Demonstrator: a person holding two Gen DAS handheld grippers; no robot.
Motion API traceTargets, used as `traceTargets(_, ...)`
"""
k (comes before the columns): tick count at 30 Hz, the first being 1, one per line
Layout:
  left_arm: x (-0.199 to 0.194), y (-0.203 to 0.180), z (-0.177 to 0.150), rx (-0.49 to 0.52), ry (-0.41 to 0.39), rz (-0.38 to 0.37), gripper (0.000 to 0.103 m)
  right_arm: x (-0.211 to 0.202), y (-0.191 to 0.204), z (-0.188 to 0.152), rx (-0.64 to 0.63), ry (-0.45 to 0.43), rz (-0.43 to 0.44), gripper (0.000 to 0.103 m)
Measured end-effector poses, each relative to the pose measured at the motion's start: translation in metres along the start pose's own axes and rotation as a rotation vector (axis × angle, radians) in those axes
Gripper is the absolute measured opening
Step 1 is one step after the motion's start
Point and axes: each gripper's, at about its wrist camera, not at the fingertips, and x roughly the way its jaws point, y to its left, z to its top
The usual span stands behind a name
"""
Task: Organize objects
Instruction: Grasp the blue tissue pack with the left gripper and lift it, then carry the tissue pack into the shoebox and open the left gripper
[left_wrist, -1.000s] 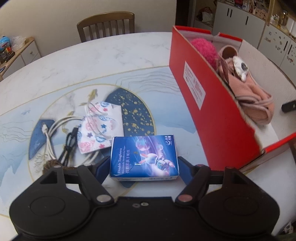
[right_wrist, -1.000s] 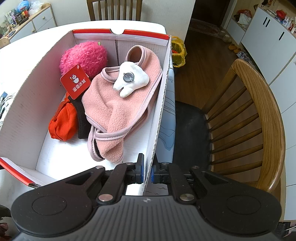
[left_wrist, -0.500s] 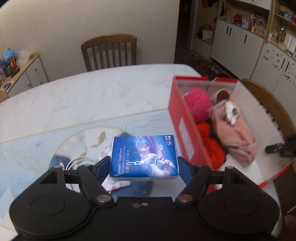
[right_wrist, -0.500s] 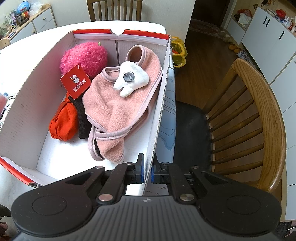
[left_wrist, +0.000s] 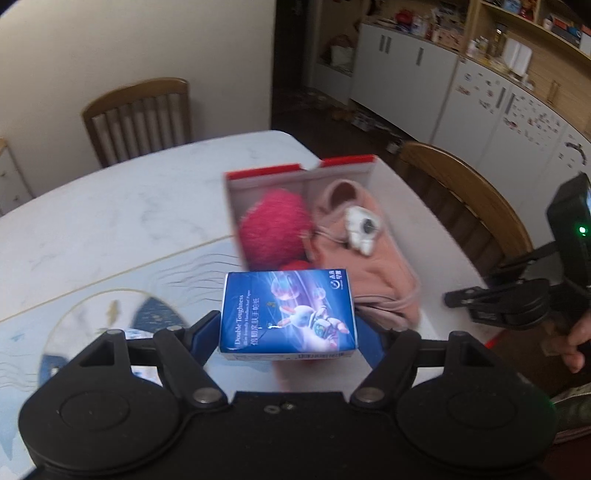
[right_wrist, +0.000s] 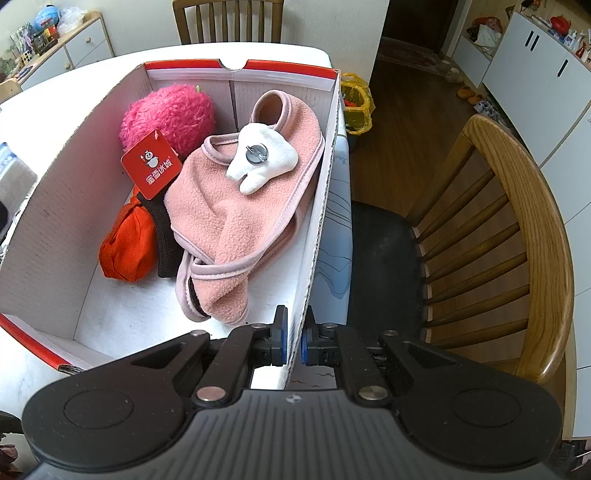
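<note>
Here the marble-patterned table (left_wrist: 110, 229) is the largest thing in the left wrist view, pale with a blue and gold round motif at its near left. On its right end stands the red cardboard box (right_wrist: 325, 206), open at the top, white inside. Wooden chairs stand at the table's far side (left_wrist: 138, 114) and at its right edge (right_wrist: 517, 240), the latter just beside the box.

Inside the box, a pink fleece garment (right_wrist: 236, 206) lies along the right wall with a white tooth-shaped plush (right_wrist: 262, 158) resting on top of it. A fuzzy magenta plush (right_wrist: 170, 114) fills the far left corner, its red tag (right_wrist: 151, 162) hanging in front; an orange-red bundle (right_wrist: 129, 247) sits nearer, against the garment's dark cuff.

The left gripper (left_wrist: 290, 325) angles downward, raised above the table near the box's left wall, which shows blurred. Its jaws are spread wide and pinch a blue tissue pack (left_wrist: 288, 314) by its two short sides, the printed face up, clear of the tabletop.

The right gripper (right_wrist: 293, 339) points steeply down at the box's near right corner, jaws pressed together on the box's right wall, one blue pad on each side of the cardboard. A hand (left_wrist: 578, 339) holds it at the right edge of the left wrist view
</note>
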Motion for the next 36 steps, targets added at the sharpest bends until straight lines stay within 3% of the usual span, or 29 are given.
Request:
traceTargets(10, 0.045, -0.038, 0.010, 0.078, 0.177, -0.063, 0.074, 0.000, -0.002, -0.001, 0.004, -0.005, 0.009, 0.006)
traceTargets(25, 0.097, -0.056, 0.014, 0.090, 0.386, -0.057, 0.074, 0.001, -0.007, -0.003, 0.018, -0.014, 0.040, 0.007)
traceTargets(36, 0.116, -0.050, 0.009, 0.051, 0.449, -0.080, 0.075, 0.002, -0.008, -0.002, 0.027, -0.015, 0.054, 0.007)
